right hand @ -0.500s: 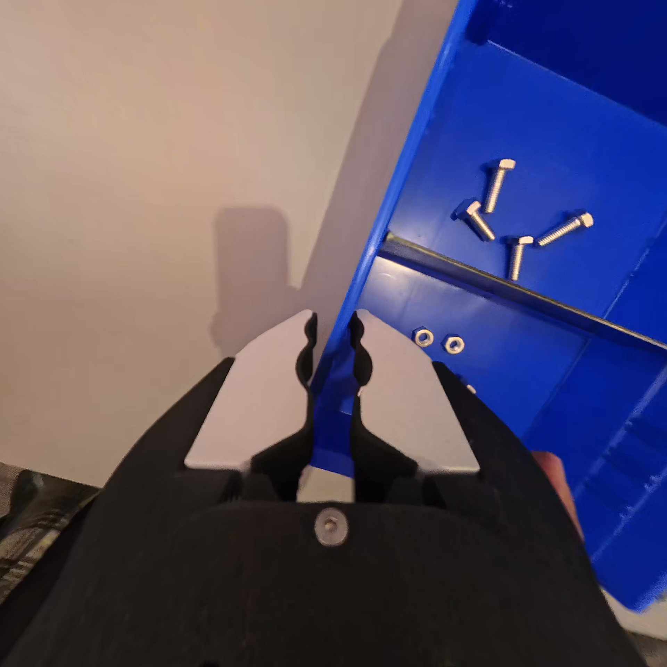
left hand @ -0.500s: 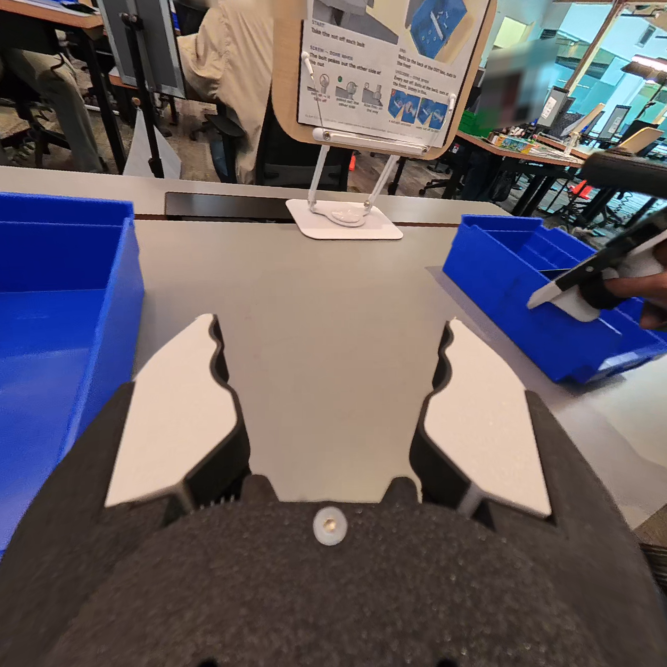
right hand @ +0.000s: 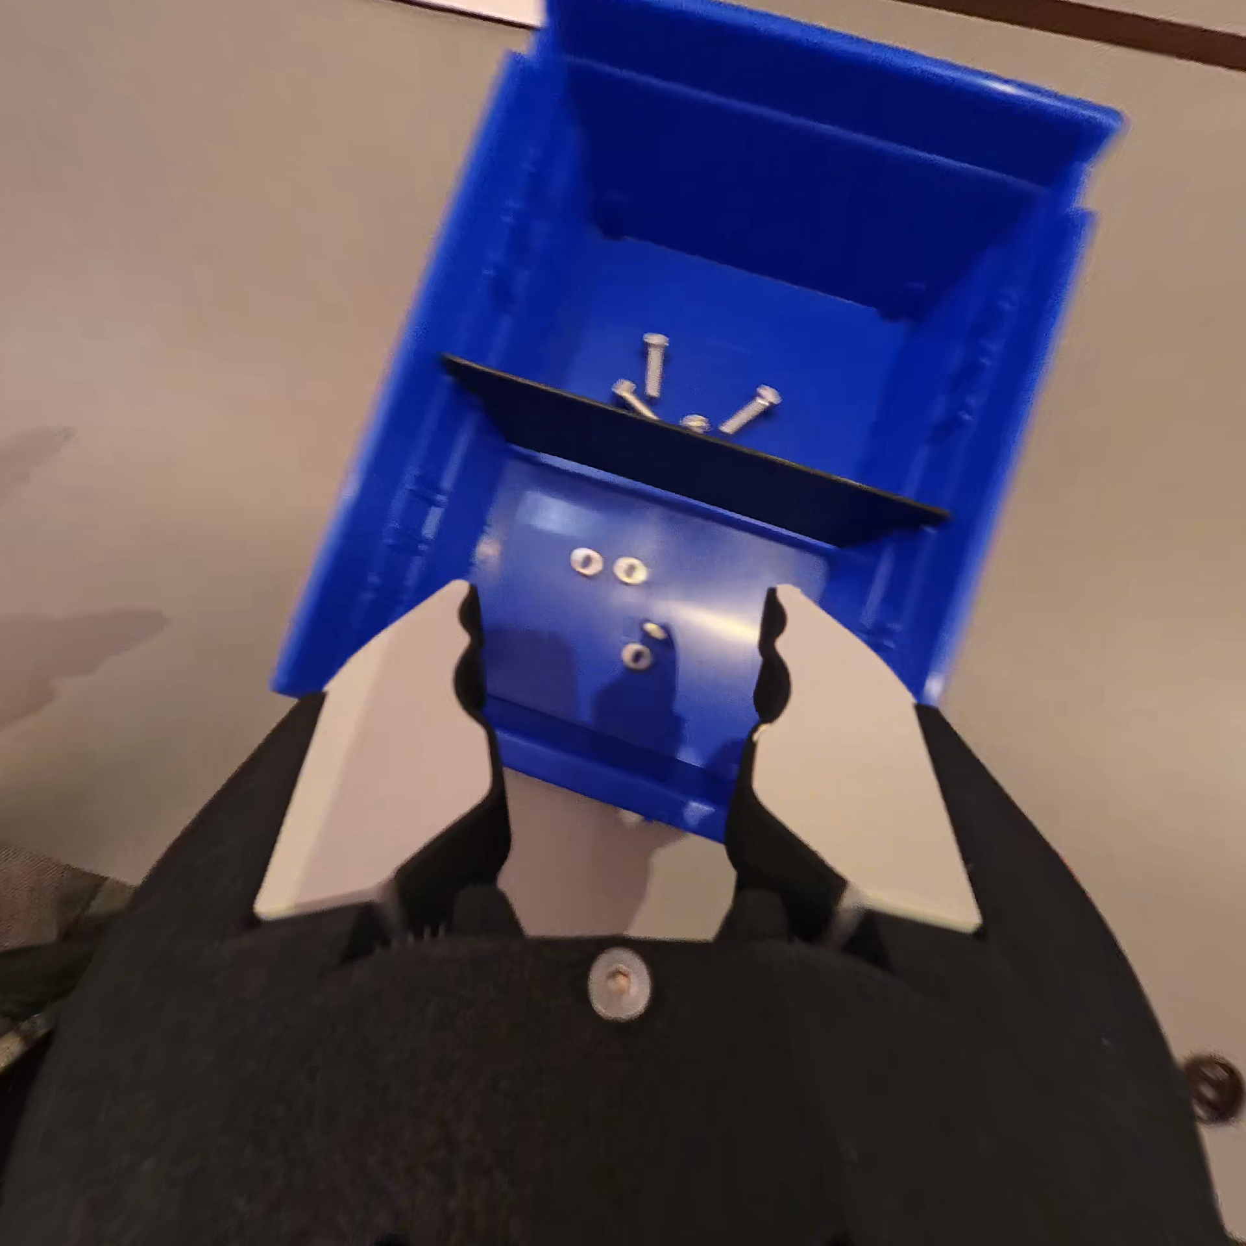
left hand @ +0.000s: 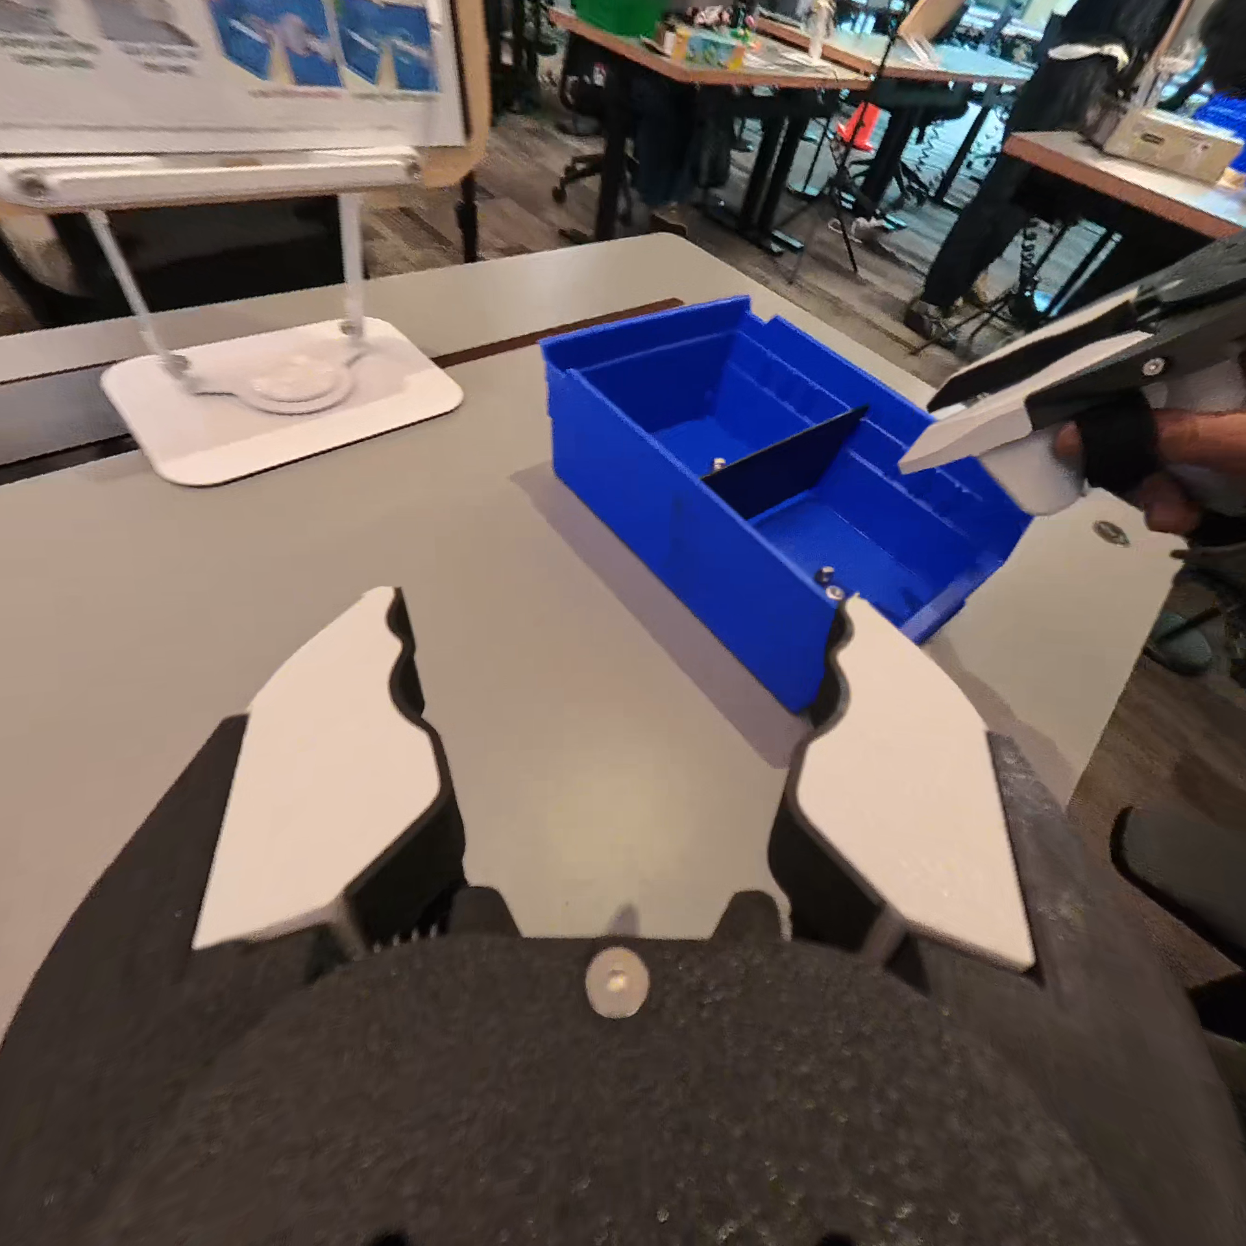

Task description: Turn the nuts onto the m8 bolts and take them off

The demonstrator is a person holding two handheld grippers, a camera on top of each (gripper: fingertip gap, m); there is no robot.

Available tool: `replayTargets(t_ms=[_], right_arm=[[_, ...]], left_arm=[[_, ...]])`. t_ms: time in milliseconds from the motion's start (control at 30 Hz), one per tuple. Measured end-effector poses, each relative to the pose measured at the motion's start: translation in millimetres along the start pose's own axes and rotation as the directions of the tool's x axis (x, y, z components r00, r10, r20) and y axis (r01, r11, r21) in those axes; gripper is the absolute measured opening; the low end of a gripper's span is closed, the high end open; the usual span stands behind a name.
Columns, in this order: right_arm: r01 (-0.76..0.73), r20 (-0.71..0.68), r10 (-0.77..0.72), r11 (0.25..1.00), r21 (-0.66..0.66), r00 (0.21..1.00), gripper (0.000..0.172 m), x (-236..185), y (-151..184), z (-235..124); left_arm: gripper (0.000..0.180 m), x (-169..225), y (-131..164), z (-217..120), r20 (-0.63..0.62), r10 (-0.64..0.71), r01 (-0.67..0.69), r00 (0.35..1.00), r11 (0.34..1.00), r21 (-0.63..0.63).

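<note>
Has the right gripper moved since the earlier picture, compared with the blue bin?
Yes. The right gripper was shut on the side wall of the blue bin; now its jaws are open above the near compartment with the nuts.

Four bolts [right hand: 681, 394], four nuts [right hand: 624, 597], one blue bin [right hand: 431, 418], one stand [left hand: 283, 398].

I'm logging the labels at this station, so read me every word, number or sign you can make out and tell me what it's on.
Instruction sheet on the white stand: printed lines under its pictures, too blurred to read.
Box on a far table: any print is too small to read.
Blue bin, bolts and nuts: no writing visible.
Nothing here can be quoted.
</note>
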State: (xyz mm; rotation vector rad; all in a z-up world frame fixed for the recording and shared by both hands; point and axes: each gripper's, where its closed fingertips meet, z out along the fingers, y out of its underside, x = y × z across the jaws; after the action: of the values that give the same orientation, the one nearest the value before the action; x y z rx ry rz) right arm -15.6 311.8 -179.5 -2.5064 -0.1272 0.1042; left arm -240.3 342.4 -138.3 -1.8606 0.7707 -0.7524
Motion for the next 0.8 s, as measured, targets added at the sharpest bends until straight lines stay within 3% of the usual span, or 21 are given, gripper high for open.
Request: replayTargets(t_ms=[33,200,367,400,467,567,800], right_arm=[[-0.009,-0.021,0.009,1.000,-0.011,1.000,0.075,16.0,4.2,-2.5],[-0.121,-0.087,0.112,0.987,-0.106,0.990,0.066,92.4,24.2,-1.4],[-0.160,-0.060,0.150,0.954,-0.252,0.987,0.057,116.0,44.5,32.1],[-0.165,-0.042,0.160,0.947,-0.276,0.986,0.047,115.3,48.0,38.7],[-0.185,0.076,0.215,0.940,-0.288,0.974,0.007,99.4,46.4,46.4],[-0.167,0.019,0.180,0.942,-0.292,0.983,0.006,98.7,44.2,48.8],[-0.102,0.092,0.136,0.948,-0.303,0.986,0.007,48.7,29.0,62.1]], left_arm=[[0.115,5.5,-1.2,3.2,-0.011,0.003,-0.003,1.000,1.000,0.002],[0.114,0.7,0.0,-5.8,0.021,0.000,-0.001,1.000,1.000,0.022],[0.114,-16.9,2.3,-22.1,0.059,-0.039,0.037,0.997,0.998,0.041],[0.113,-19.8,3.6,-25.1,0.065,-0.043,0.041,0.997,0.998,0.042],[0.113,-25.7,6.5,-30.5,0.080,-0.049,0.046,0.996,0.998,0.037],[0.114,-33.7,10.2,-36.6,0.100,-0.055,0.052,0.993,0.998,0.032],[0.114,-47.8,18.2,-44.6,0.120,-0.093,0.088,0.988,0.995,0.041]])
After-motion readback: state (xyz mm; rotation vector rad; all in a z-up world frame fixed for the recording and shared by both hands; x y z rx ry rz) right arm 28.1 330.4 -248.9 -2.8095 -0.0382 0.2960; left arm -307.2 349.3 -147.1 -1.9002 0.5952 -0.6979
